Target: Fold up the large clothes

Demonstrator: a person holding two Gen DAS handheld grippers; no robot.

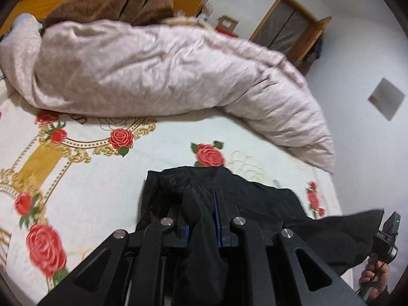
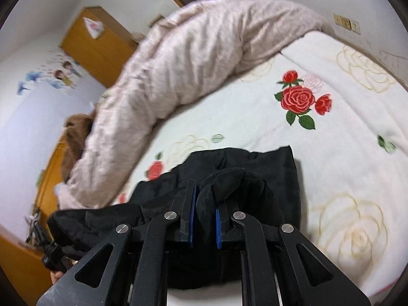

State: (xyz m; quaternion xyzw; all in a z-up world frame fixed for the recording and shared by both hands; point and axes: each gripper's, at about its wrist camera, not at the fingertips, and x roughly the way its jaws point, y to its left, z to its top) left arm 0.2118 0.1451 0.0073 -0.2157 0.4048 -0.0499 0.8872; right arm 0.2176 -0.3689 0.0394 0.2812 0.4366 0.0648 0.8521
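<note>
A large black garment hangs between both grippers above a white bedsheet with red roses. My left gripper is shut on a bunched edge of the garment. In the right wrist view my right gripper is shut on another bunched edge of the black garment, whose far part lies on the rose sheet. The right gripper's body also shows at the far right of the left wrist view, held by a hand. The left gripper's body shows at the lower left of the right wrist view.
A rumpled pale pink quilt lies across the far side of the bed, with a brown blanket behind it. Wooden furniture and white walls surround the bed. The quilt also shows in the right wrist view.
</note>
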